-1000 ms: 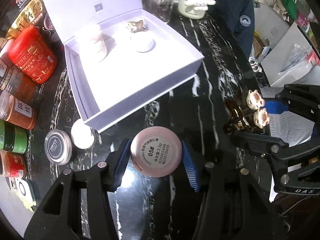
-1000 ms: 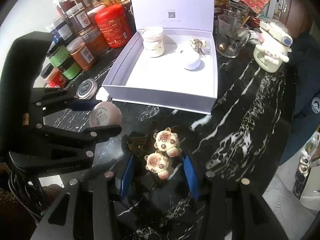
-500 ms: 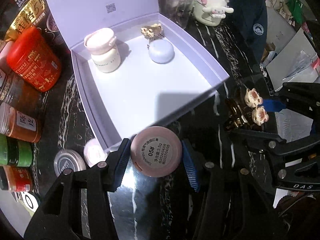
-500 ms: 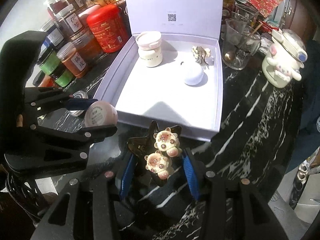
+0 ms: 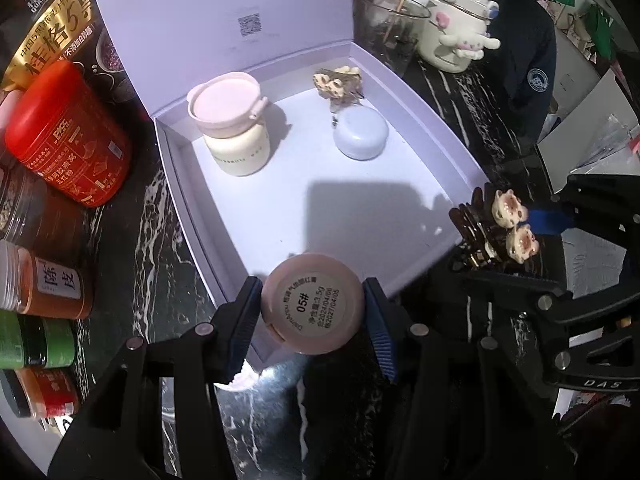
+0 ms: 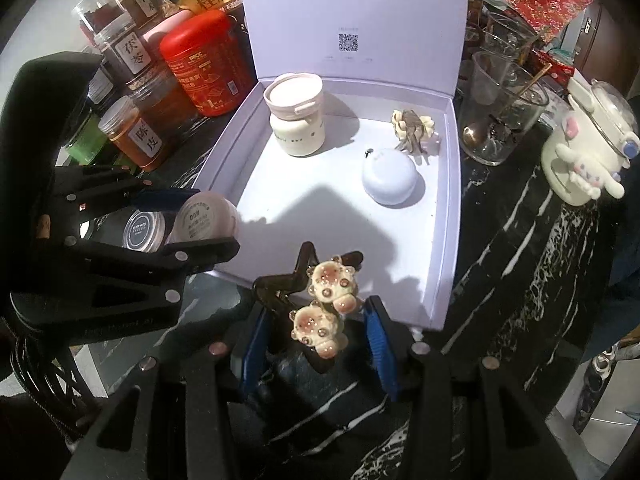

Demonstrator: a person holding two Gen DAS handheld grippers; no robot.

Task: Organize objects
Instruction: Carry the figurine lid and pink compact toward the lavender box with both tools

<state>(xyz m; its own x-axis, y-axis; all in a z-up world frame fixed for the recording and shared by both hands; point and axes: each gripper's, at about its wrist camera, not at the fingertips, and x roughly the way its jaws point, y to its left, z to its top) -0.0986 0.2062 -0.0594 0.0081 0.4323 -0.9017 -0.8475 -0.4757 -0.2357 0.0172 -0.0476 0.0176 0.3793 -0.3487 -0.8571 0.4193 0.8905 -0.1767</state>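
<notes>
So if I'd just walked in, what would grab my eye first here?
Probably the open lilac box in the middle of the dark marble table, with a cream jar, a pale blue case and a hair clip at its back. Then the two grippers at its near edge: the left gripper clamps a pink compact, the right gripper a clip with two little bears.

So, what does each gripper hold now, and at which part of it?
The left gripper clamps the round pink compact across its sides. The right gripper pinches the dark hair clip with two bears by its body.
</notes>
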